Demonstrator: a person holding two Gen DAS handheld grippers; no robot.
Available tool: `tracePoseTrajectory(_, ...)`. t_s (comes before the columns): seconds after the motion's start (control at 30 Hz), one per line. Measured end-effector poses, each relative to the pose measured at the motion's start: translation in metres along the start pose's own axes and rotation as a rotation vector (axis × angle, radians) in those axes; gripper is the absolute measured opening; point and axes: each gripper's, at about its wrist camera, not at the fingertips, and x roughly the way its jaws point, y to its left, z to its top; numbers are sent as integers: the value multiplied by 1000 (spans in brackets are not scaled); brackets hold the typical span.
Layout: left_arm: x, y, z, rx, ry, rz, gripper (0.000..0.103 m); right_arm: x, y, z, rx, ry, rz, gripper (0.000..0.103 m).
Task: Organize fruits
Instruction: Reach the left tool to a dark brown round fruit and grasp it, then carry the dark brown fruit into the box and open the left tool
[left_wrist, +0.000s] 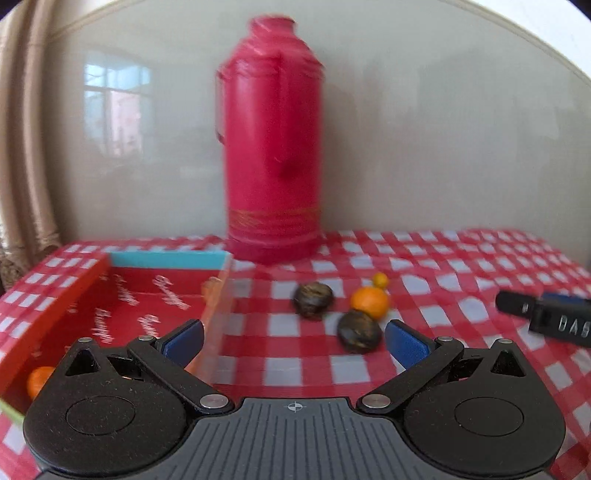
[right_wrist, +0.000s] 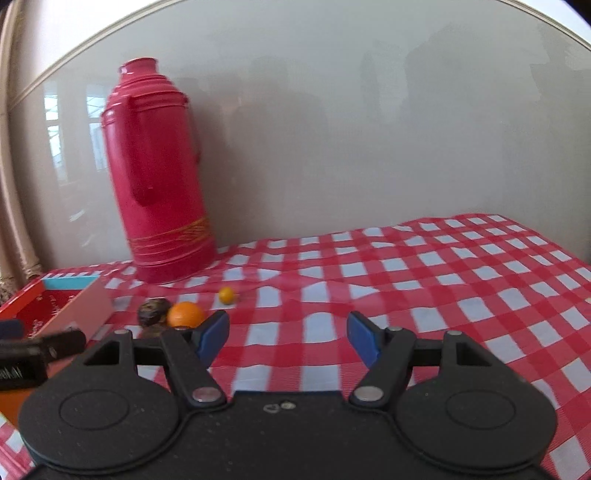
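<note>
On the red checked cloth lie two dark wrinkled fruits (left_wrist: 313, 299) (left_wrist: 359, 331), an orange (left_wrist: 370, 302) and a small yellow fruit (left_wrist: 380, 280). My left gripper (left_wrist: 293, 341) is open and empty, close in front of them. A red box (left_wrist: 92, 280) at the left holds an orange (left_wrist: 38, 380). In the right wrist view the orange (right_wrist: 185, 314), a dark fruit (right_wrist: 153, 311) and the small yellow fruit (right_wrist: 226, 295) lie left of my open, empty right gripper (right_wrist: 288, 338).
A tall red thermos (left_wrist: 273, 147) stands at the back against the glossy wall; it also shows in the right wrist view (right_wrist: 162, 177). The right gripper's black body (left_wrist: 546, 317) shows at the right edge. A curtain (left_wrist: 22, 147) hangs at the left.
</note>
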Motion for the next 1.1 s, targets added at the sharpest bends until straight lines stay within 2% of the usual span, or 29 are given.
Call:
tracePoseTrajectory(0.1, 16, -10, -5, -3, 25, -6, 103, 7, -9, 1, 5, 11, -24, 64)
tracePoseTrajectory(0.2, 34, -20, -6, 8, 97, -35, 103, 14, -19, -1, -8, 30, -59, 63)
tracePoseTrajectory(0.47, 58, -48, 3, 40, 74, -32, 102, 21, -44, 0, 10, 48, -104, 64)
tracePoseTrajectory(0.53, 63, -51, 5, 33, 75, -44, 100, 25, -45, -1, 7, 55, -103, 63)
tracePoseTrajectory(0.6, 66, -54, 7, 31, 74, -46, 91, 29, -47, -1, 8, 62, -102, 64)
tracePoseTrajectory(0.87, 89, -65, 4, 62, 121, -20, 83, 41, -50, 1, 21, 104, -74, 65)
tracePoseTrajectory(0.93, 92, -67, 4, 70, 134, -18, 64, 42, -48, 1, 14, 107, -74, 65)
tracePoseTrajectory(0.97, 94, -67, 4, 71, 147, -19, 43, 42, -49, 1, 13, 108, -73, 65)
tracePoseTrajectory(1.1, 90, -64, 3, 49, 147, -39, 43, 40, -52, 1, 22, 110, -71, 65)
